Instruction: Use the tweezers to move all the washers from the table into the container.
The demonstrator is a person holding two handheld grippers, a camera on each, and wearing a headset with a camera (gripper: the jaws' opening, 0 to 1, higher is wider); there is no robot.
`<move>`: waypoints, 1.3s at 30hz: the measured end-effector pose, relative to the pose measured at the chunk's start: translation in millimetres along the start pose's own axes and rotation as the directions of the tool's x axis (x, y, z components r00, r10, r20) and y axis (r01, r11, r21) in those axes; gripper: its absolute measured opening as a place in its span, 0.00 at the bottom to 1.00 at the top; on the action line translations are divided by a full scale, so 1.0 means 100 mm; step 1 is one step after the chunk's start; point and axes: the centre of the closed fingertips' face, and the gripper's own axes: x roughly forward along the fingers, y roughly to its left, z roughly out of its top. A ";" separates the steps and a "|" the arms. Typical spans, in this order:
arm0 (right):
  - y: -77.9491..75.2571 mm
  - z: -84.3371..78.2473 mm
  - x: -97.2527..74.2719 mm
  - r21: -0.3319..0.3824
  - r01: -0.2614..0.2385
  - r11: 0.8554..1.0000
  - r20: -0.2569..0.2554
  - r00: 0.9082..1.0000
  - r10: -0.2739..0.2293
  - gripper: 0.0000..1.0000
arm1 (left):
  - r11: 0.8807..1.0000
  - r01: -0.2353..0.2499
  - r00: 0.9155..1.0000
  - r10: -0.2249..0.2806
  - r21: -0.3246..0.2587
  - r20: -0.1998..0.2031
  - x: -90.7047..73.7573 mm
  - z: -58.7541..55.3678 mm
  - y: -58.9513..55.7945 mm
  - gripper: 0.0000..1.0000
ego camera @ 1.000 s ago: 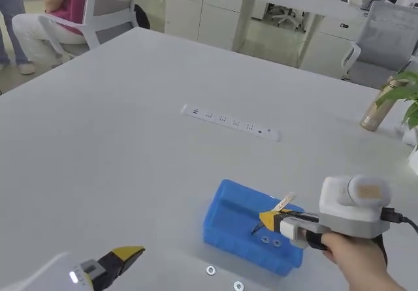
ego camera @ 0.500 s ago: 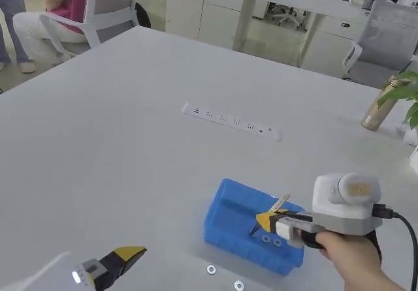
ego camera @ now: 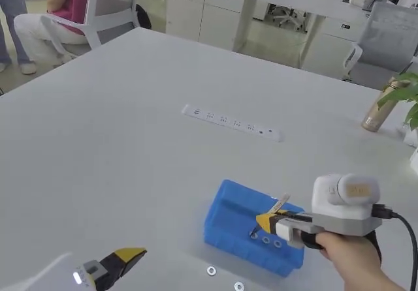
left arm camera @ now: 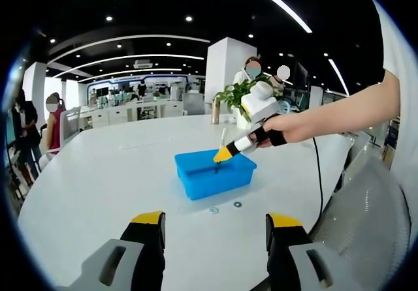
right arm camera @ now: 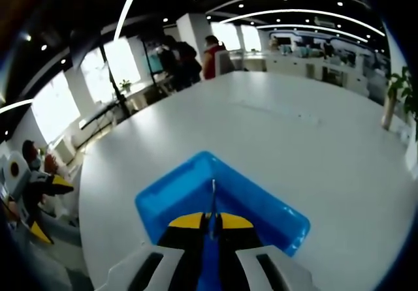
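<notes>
A blue container [ego camera: 228,222] stands near the table's front edge, with two washers [ego camera: 266,241] lying inside it. My right gripper [ego camera: 264,220] is shut on the tweezers [ego camera: 281,204], whose dark tips [ego camera: 253,232] dip into the container. In the right gripper view the tweezers [right arm camera: 212,199] run out from the closed jaws over the container [right arm camera: 176,199]. Two washers [ego camera: 211,271] lie on the table just in front of the container, and in the left gripper view the same washers [left arm camera: 213,210] appear. My left gripper [left arm camera: 215,220] is open and empty, low at the left [ego camera: 124,260].
A white power strip [ego camera: 228,121] lies mid-table. A metal bottle [ego camera: 377,111] and a green plant [ego camera: 408,95] stand at the right edge. A person sits on a chair [ego camera: 98,10] beyond the far left corner. Desks and chairs fill the background.
My right gripper has drifted slightly left over the container, still holding the tweezers. The left gripper has stayed put.
</notes>
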 end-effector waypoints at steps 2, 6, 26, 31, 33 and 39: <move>0.00 0.03 -0.03 0.000 0.002 1.000 0.015 1.000 -0.002 0.04 | 1.000 0.001 1.000 -0.001 -0.002 0.000 0.00 0.00 0.00 0.62; 0.07 0.12 -0.13 0.019 -0.004 1.000 0.054 0.999 0.003 0.04 | 1.000 0.002 1.000 -0.002 -0.004 0.003 0.00 0.00 0.00 0.62; 0.63 0.00 -0.45 -0.070 -0.132 0.989 0.095 0.986 0.138 0.03 | 1.000 0.015 1.000 -0.015 0.003 -0.007 0.01 -0.01 -0.03 0.61; 0.69 -0.18 -0.43 -0.081 -0.152 0.985 0.056 0.986 0.157 0.03 | 1.000 0.014 1.000 -0.014 0.004 -0.011 0.01 -0.02 -0.03 0.61; 0.71 -0.25 -0.41 -0.083 -0.160 0.984 0.037 0.986 0.164 0.03 | 1.000 0.015 1.000 -0.015 0.002 -0.010 0.01 -0.02 -0.03 0.61; 0.73 -0.44 -0.32 -0.088 -0.176 0.981 -0.023 0.984 0.174 0.03 | 1.000 0.014 1.000 -0.014 0.004 -0.014 0.01 -0.03 -0.03 0.61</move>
